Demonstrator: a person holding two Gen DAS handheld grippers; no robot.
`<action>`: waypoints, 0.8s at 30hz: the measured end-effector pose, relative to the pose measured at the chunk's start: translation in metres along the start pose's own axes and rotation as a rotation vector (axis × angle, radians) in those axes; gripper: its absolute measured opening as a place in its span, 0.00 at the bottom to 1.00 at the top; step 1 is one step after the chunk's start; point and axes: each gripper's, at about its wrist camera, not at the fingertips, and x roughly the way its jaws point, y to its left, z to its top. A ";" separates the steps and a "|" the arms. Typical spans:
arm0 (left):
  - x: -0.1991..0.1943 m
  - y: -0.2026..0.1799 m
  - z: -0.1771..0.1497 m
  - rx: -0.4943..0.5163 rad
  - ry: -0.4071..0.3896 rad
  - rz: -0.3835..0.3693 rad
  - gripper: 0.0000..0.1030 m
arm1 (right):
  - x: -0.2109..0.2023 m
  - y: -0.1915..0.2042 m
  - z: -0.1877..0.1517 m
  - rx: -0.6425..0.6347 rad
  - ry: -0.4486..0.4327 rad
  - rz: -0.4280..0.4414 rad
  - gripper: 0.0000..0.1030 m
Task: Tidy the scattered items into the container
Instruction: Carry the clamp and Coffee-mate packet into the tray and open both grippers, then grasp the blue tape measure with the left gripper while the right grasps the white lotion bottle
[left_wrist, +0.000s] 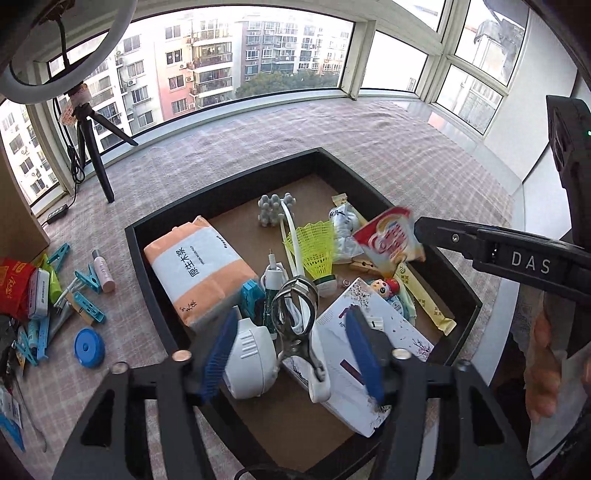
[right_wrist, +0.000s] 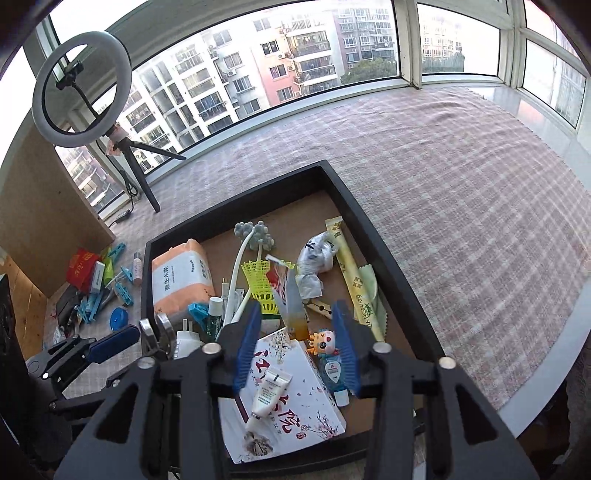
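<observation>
- Container (left_wrist: 155, 266): a black-walled tray with a brown floor, resting on a pink checked cloth (left_wrist: 406, 147) that covers the counter by the window.
- Inside it, along the left wall, lies an orange-and-white tissue pack (left_wrist: 199, 269); a yellow shuttlecock (left_wrist: 314, 251) sits near the middle, and a long yellow sachet (right_wrist: 354, 273) lies along the right wall.
- At the near edge a white box with blossom print (right_wrist: 291, 406) carries a small white tube (right_wrist: 267, 395).
- Left gripper (left_wrist: 291, 354) hangs over the tray's near left part, jaws apart, nothing pressed between the blue pads; a metal eyelash curler (left_wrist: 295, 317) and a white plug (left_wrist: 251, 354) lie beneath.
- Right gripper (right_wrist: 297, 349) has its jaws apart too; a red-and-yellow packet (left_wrist: 391, 240) shows blurred just off its fingertips, over the tray, and the pads do not clamp it.
- Scattered items not yet tidied lie on the cloth left of the tray: blue clothes pegs (left_wrist: 88, 280), a blue tape measure (left_wrist: 88, 347), a small pink bottle (left_wrist: 103, 271), a red pouch (left_wrist: 14, 284).
</observation>
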 end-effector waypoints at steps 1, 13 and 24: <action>-0.002 -0.001 0.000 -0.001 -0.011 0.002 0.75 | -0.001 0.001 -0.001 -0.004 -0.009 0.001 0.57; -0.010 0.027 -0.013 -0.069 -0.010 0.049 0.72 | 0.001 0.025 -0.003 -0.056 0.002 0.041 0.57; -0.019 0.084 -0.029 -0.161 -0.001 0.133 0.70 | 0.018 0.080 0.003 -0.153 0.028 0.104 0.57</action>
